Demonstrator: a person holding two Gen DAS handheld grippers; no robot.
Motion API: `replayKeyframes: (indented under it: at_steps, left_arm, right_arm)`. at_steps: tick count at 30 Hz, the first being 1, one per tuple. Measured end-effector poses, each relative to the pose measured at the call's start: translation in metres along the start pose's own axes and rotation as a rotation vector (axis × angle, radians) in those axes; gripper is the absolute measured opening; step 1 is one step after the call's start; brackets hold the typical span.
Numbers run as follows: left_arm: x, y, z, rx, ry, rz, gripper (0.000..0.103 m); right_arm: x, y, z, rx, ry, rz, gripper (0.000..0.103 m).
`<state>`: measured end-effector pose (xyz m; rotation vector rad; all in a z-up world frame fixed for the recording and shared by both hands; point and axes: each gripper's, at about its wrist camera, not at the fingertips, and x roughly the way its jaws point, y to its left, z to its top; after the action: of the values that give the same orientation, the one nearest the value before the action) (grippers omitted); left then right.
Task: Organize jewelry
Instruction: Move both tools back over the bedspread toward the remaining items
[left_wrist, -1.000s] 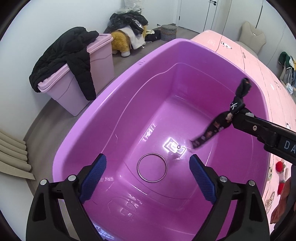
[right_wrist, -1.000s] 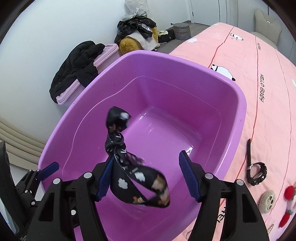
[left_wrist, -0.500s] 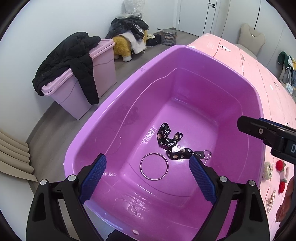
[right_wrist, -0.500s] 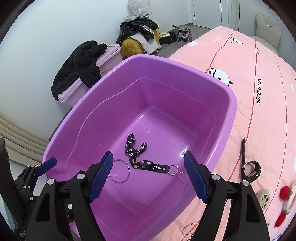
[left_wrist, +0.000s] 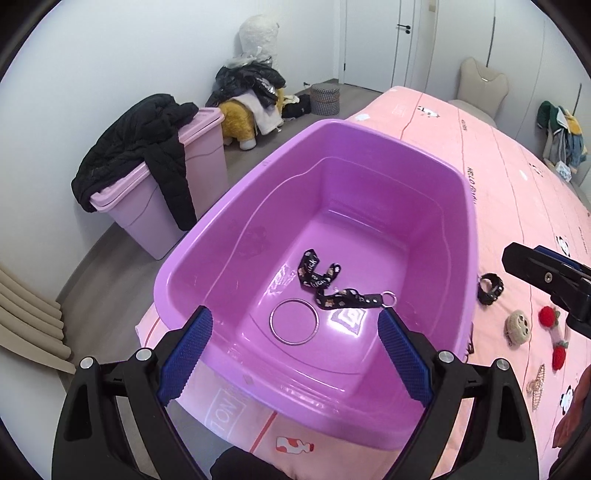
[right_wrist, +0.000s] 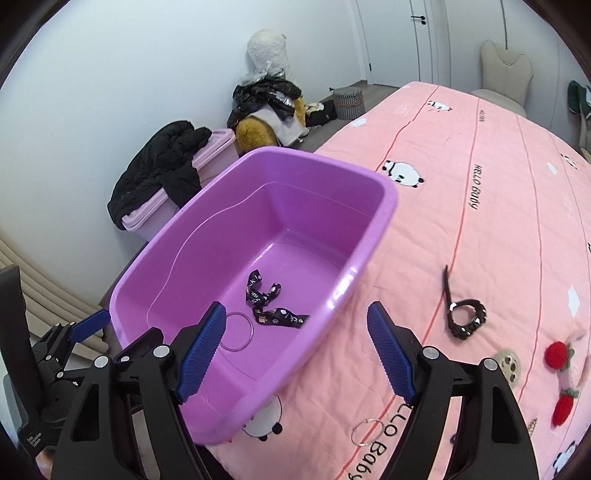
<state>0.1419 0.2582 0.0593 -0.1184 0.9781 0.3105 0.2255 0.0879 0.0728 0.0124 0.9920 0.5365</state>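
Observation:
A purple tub (left_wrist: 468, 206) stands at the edge of the pink bed. On its floor lie a black patterned strap (left_wrist: 325, 286) with a small metal loop at its end and, beside it, a thin metal bangle (left_wrist: 294, 322). My left gripper (left_wrist: 294, 314) hovers open above the tub's near end with nothing between its pads. My right gripper (right_wrist: 296, 310) is open and empty too, above the tub's rim (right_wrist: 388, 206) on the bed side. The strap (right_wrist: 271, 306) and the bangle (right_wrist: 238, 332) also show in the right wrist view.
On the bedspread to the right of the tub lie a black watch (right_wrist: 463, 319), a round beige charm (right_wrist: 508, 363), red knitted strawberries (right_wrist: 557, 354) and small key rings (right_wrist: 365, 430). A pink lidded bin (left_wrist: 162, 206) draped with a black jacket stands on the floor.
A second ago the right gripper held the strap over the tub. It let go, and the strap now lies on the tub floor. Both grippers have drawn back and risen.

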Motion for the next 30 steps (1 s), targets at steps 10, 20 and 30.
replayKeyframes:
  at_steps: [10, 20, 30]
  left_arm:
    - [-0.047, -0.062, -0.036, 0.096, -0.054, -0.111, 0.089]
    - [-0.058, -0.160, -0.091, 0.247, -0.036, -0.239, 0.089]
    - [-0.037, -0.217, -0.145, 0.316, 0.020, -0.278, 0.090]
  right_arm:
    - [-0.072, -0.059, -0.079, 0.111, -0.094, -0.090, 0.075]
    - [-0.129, -0.153, -0.186, 0.297, -0.102, -0.244, 0.075]
    - [-0.159, -0.222, -0.284, 0.460, -0.084, -0.352, 0.075]
